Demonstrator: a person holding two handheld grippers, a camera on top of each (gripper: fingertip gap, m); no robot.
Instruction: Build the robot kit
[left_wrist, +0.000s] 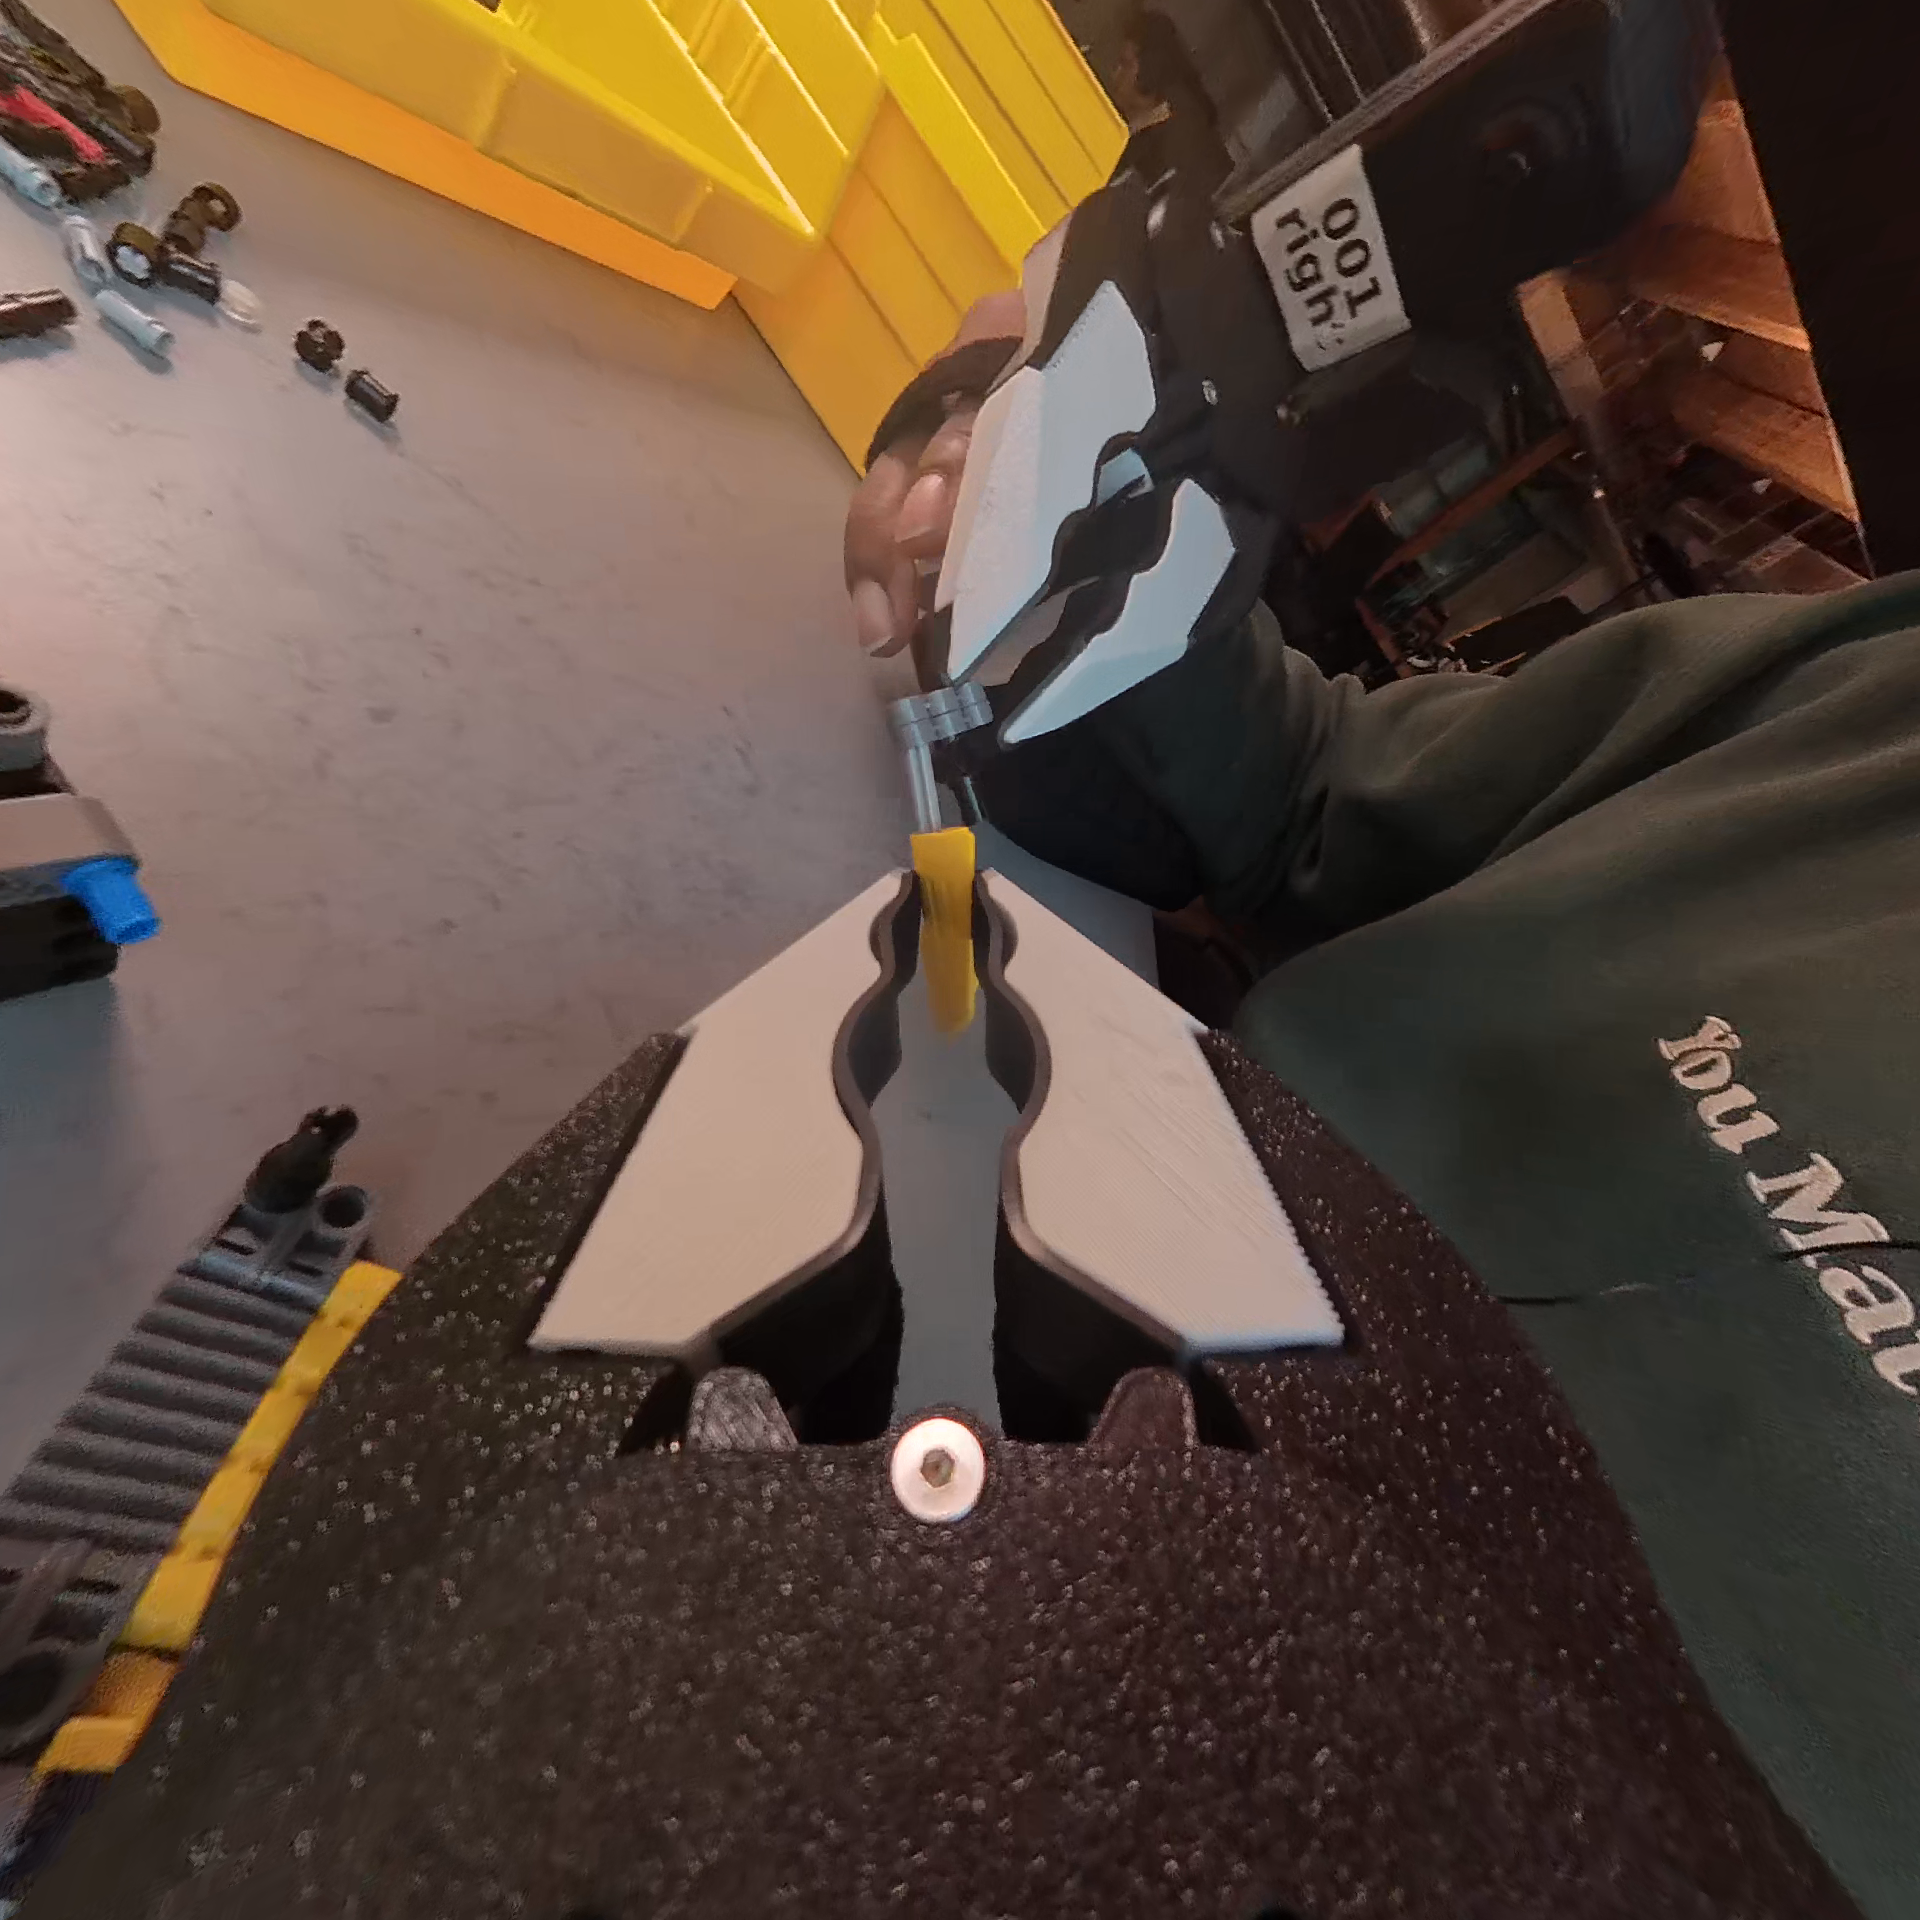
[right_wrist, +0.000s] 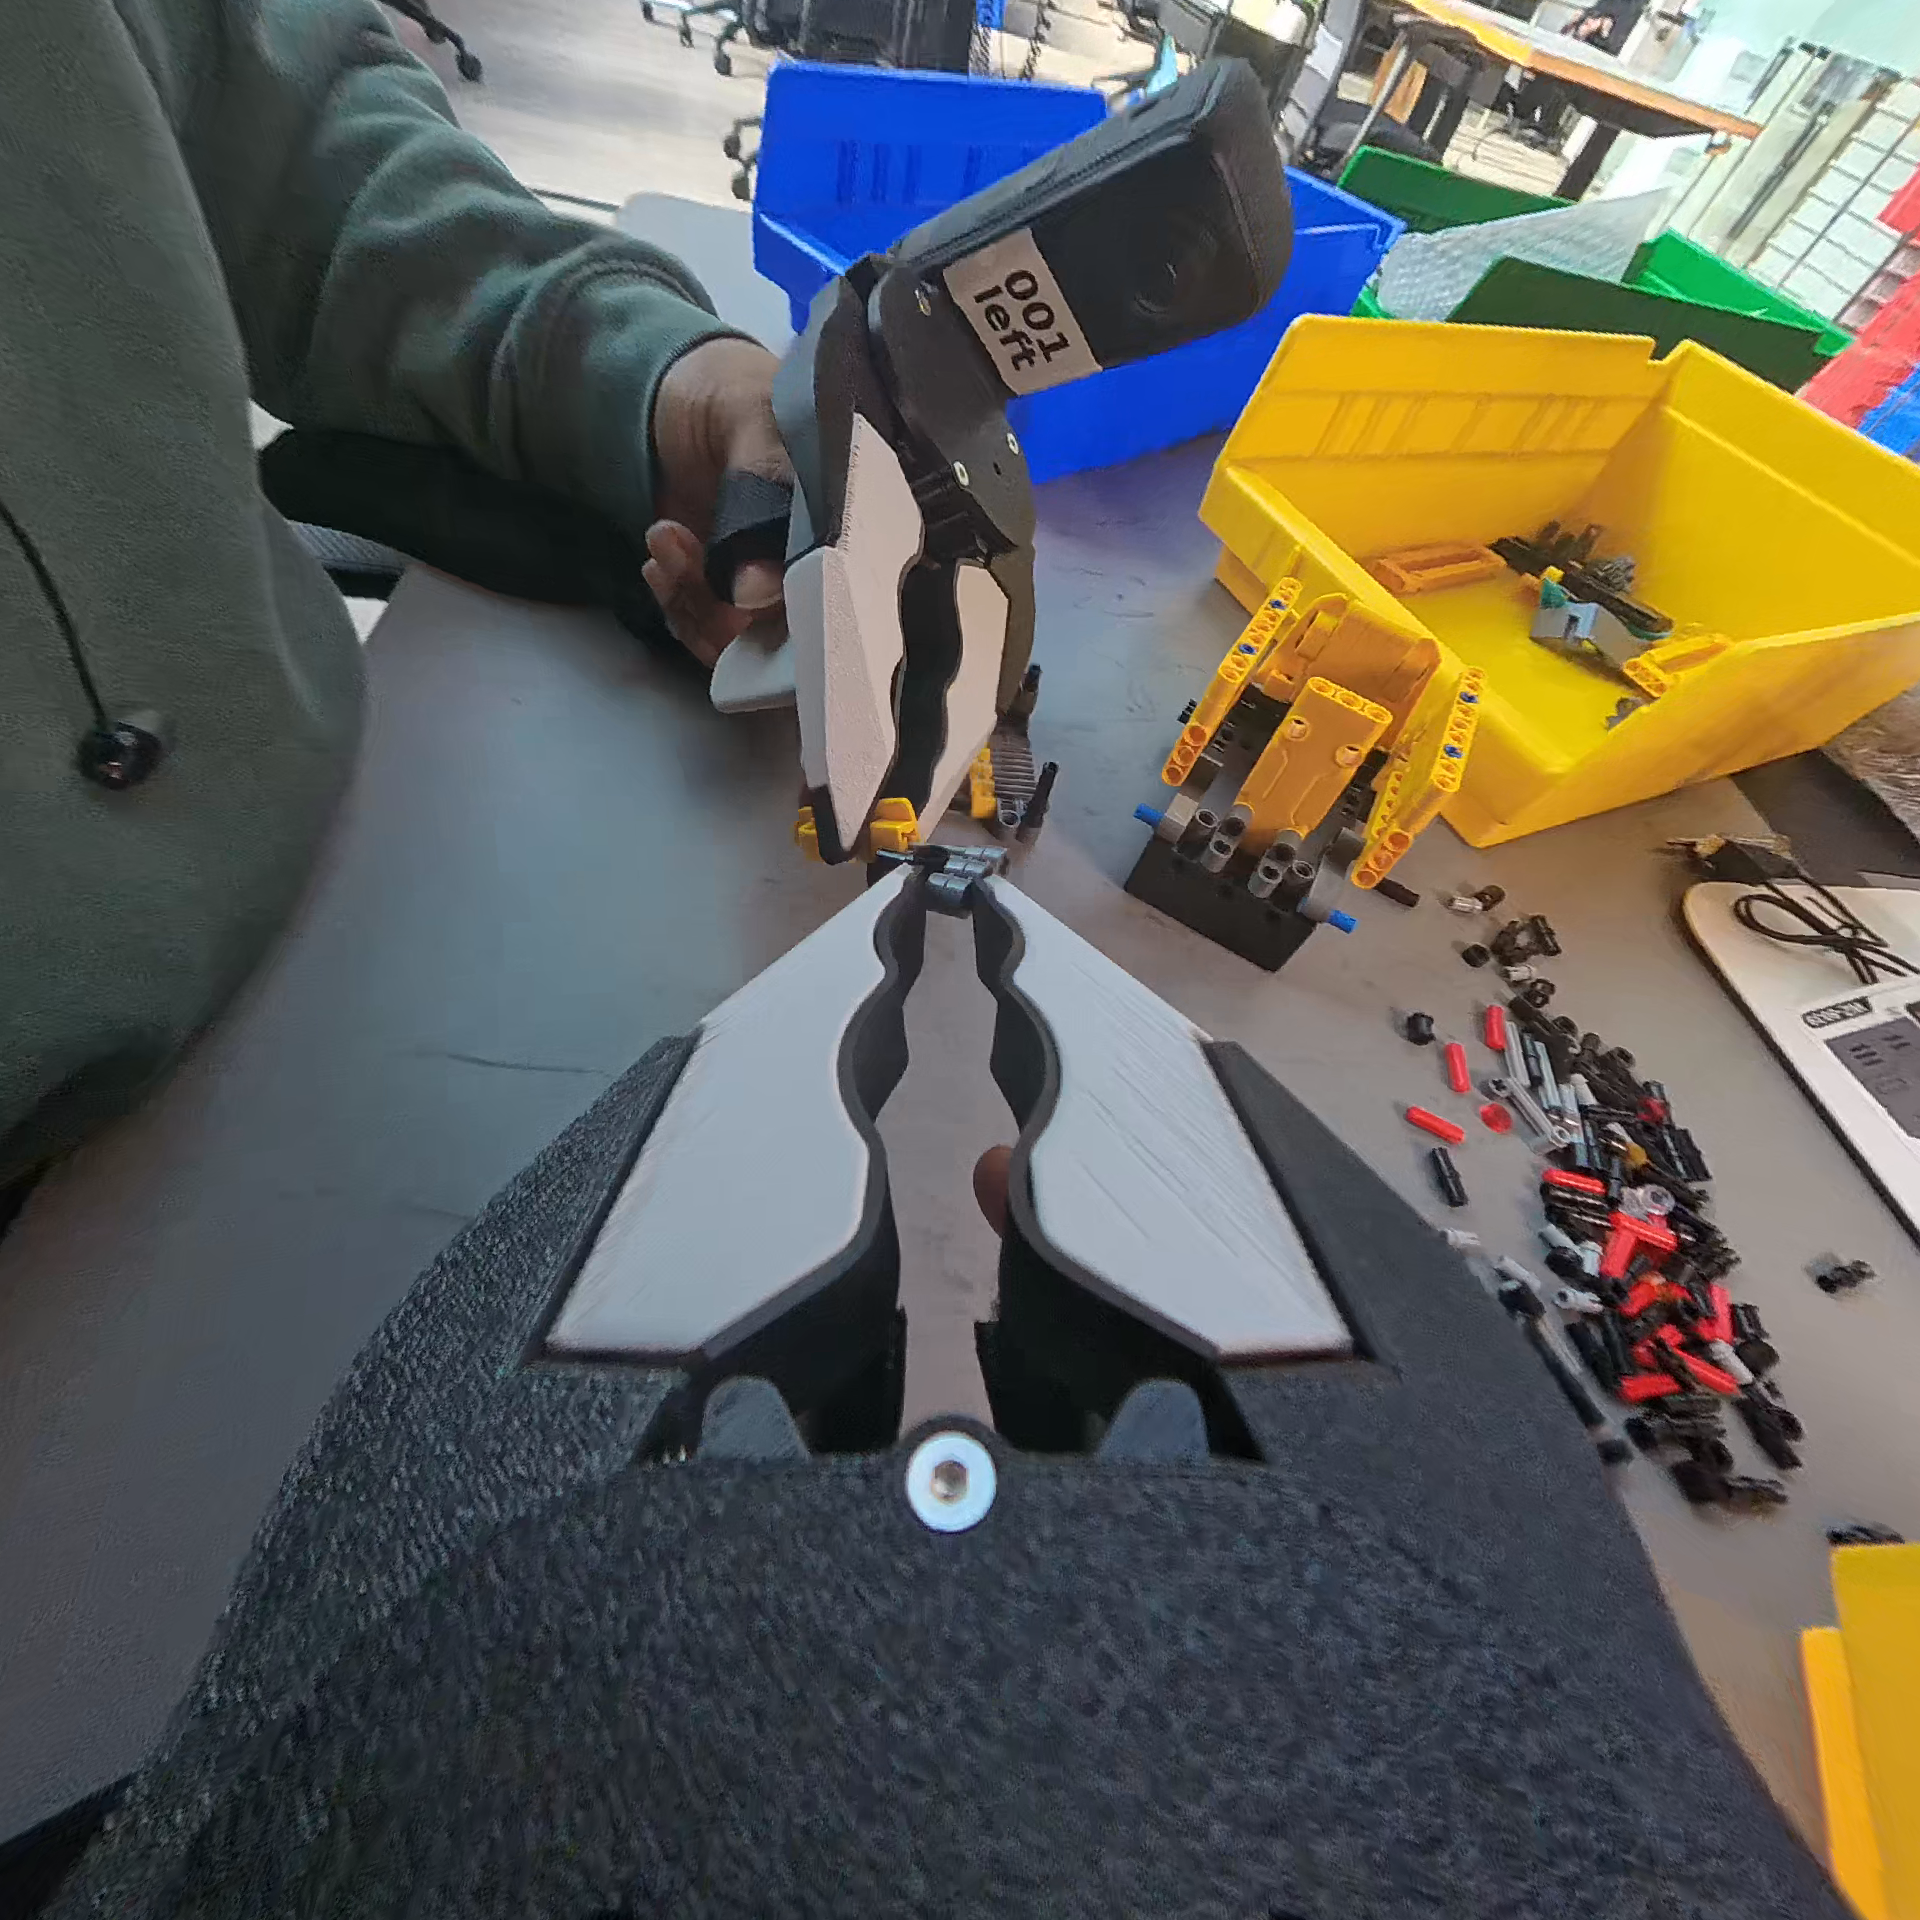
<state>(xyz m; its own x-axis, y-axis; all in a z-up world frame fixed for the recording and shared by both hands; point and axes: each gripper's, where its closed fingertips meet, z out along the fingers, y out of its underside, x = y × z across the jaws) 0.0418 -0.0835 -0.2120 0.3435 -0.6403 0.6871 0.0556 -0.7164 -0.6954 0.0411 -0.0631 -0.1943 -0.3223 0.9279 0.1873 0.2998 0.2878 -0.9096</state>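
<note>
My left gripper is shut on a small yellow brick piece that stands up between its tips. My right gripper is shut on a small grey connector piece with a black pin at its end. The two grippers meet tip to tip just above the grey table, and the grey piece touches or nearly touches the yellow one. In the left wrist view the right gripper comes from above with the grey connector. In the right wrist view the left gripper holds the yellow piece.
A yellow and black brick model stands right of the tips, before a yellow bin with parts. A pile of red, black and grey pins and a booklet lie right. Blue bin behind. A grey ribbed part lies at left. The grippers are tip to tip, or close to it.
</note>
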